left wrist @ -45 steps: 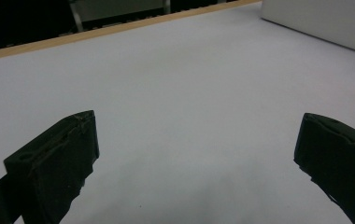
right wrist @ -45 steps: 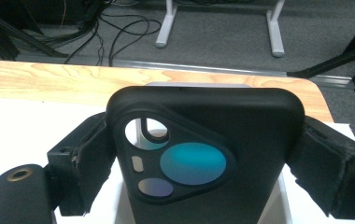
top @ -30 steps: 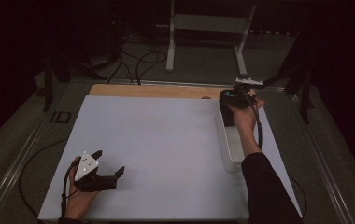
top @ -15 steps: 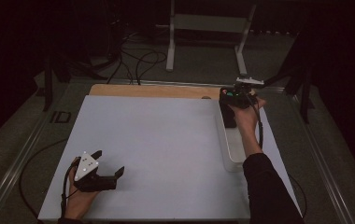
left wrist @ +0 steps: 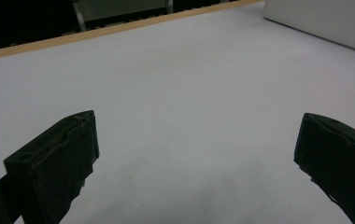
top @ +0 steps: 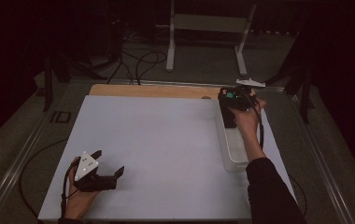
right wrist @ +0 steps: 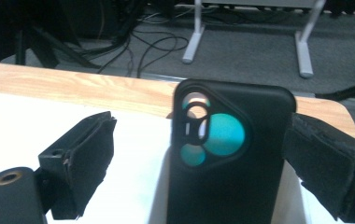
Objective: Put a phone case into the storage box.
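The phone [right wrist: 229,154], in a black case, stands upright between the right claw's [right wrist: 199,161] jaws, its right edge touching one jaw, the left jaw apart from it; the claw is open around it. In the high view it sits at the far end of one clear tray [top: 234,149] on the worktop's [top: 157,140] right side. The left claw [top: 108,164] rests open and empty near the front left corner. The worktop is white with a wooden far edge; cables lie on the dark floor beyond.
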The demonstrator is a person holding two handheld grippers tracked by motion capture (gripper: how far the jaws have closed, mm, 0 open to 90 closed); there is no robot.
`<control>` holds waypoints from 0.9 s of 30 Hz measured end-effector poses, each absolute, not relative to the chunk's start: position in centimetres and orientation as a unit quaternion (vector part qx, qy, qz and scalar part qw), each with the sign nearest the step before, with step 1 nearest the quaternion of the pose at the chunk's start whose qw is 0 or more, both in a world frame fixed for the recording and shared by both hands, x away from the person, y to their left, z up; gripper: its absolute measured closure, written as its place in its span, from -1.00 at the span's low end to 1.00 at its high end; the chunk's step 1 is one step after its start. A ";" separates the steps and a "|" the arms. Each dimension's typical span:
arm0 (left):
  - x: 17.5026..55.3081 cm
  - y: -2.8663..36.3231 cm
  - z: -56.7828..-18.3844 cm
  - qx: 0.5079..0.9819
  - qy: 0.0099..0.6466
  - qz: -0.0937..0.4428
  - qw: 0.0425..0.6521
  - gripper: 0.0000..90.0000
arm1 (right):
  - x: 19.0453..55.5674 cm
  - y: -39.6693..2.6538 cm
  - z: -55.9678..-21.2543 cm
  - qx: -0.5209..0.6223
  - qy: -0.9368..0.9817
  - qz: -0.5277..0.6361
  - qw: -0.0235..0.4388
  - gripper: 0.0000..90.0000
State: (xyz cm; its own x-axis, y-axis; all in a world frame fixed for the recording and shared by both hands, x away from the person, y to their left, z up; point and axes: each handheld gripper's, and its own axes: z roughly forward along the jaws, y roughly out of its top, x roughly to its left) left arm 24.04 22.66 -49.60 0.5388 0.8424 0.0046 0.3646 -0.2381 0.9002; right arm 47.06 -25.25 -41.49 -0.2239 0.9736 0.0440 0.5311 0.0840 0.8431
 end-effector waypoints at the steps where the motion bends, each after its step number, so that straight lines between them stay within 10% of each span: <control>1: 24.0 22.7 -49.6 0.744 0.406 0.257 0.464 -0.99 | 46.9 -25.2 -41.4 0.550 0.683 0.390 0.283 -0.79; 27: 24.0 22.5 -49.6 0.745 0.405 0.256 0.464 -0.99 | 42.2 -23.4 -39.6 0.467 0.719 0.435 0.274 -0.79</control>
State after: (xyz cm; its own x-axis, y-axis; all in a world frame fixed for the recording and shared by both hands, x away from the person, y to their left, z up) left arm 24.01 22.47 -49.60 0.5410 0.8410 0.0065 0.3651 -0.2418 0.8990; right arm 42.24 -23.45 -39.56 -0.4127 0.9108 0.0128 0.4333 0.1839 0.8823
